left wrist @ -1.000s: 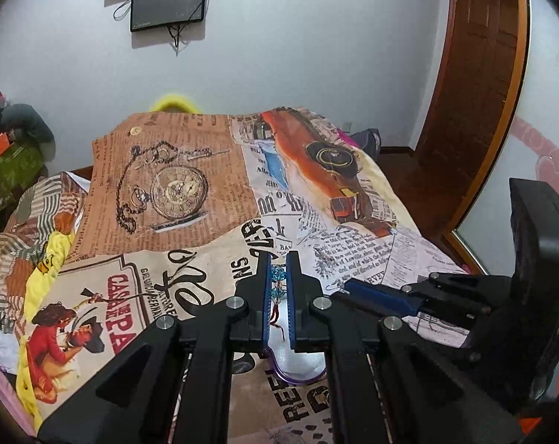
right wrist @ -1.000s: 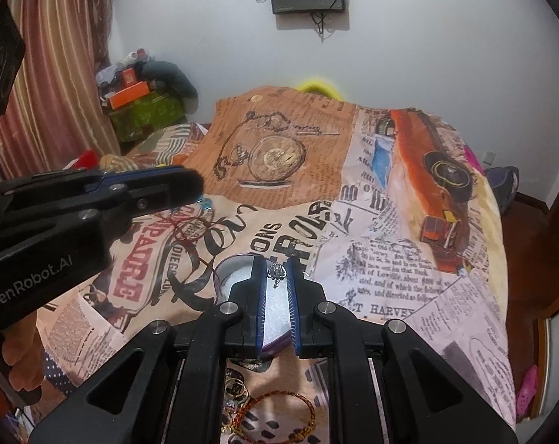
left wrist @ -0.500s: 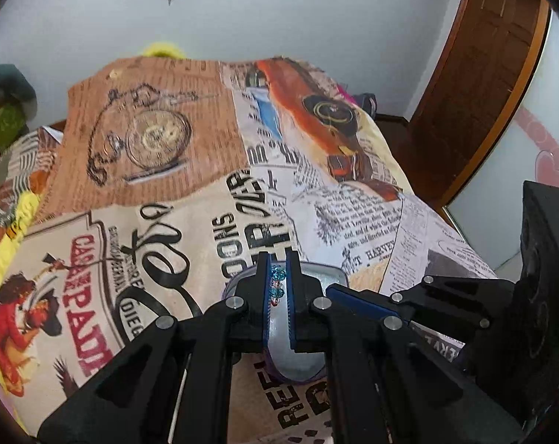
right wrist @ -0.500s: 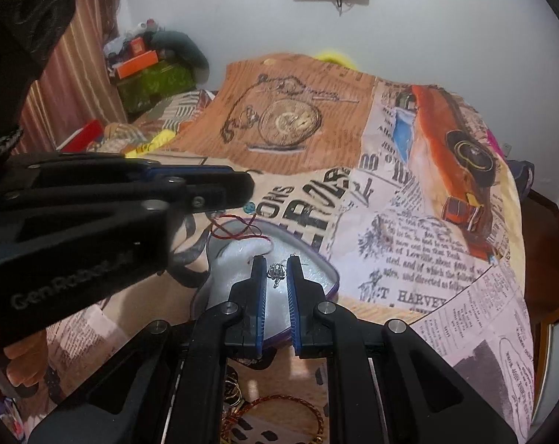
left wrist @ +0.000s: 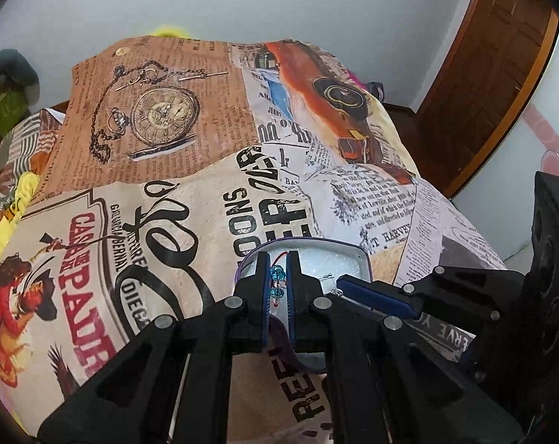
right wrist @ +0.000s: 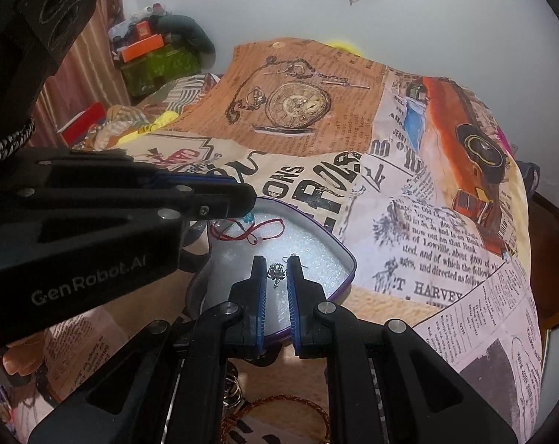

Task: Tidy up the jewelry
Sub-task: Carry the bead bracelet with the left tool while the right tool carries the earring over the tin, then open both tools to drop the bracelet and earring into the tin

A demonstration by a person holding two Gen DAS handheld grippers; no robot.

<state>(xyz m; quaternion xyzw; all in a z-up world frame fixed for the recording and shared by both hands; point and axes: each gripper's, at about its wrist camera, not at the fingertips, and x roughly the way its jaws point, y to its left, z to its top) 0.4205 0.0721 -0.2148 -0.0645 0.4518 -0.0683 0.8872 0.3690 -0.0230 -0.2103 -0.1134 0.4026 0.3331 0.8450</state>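
Note:
A heart-shaped tin box (right wrist: 348, 259) with a purple rim and white foam lining lies on the bed; it also shows in the left wrist view (left wrist: 364, 259). My left gripper (left wrist: 278, 277) is shut on a red cord bracelet with blue beads (left wrist: 277, 275), held over the box's left side. The red cord (right wrist: 250, 231) hangs down onto the foam below the left gripper (right wrist: 242, 203). My right gripper (right wrist: 277, 272) is shut on a small silver earring (right wrist: 275, 272), just above the foam near the box's middle. The right gripper's fingers (left wrist: 375, 296) reach in beside the left.
A printed bedspread (left wrist: 168, 118) with newspaper, watch and car pictures covers the bed. Gold rings (right wrist: 233, 392) and a braided orange bangle (right wrist: 279, 403) lie near the bed's front edge. Clutter (right wrist: 153, 51) sits at the far left; a wooden door (left wrist: 483, 74) is right.
Both grippers have moved down and forward over the tin box with their pieces still held. The red cord now rests on the foam.

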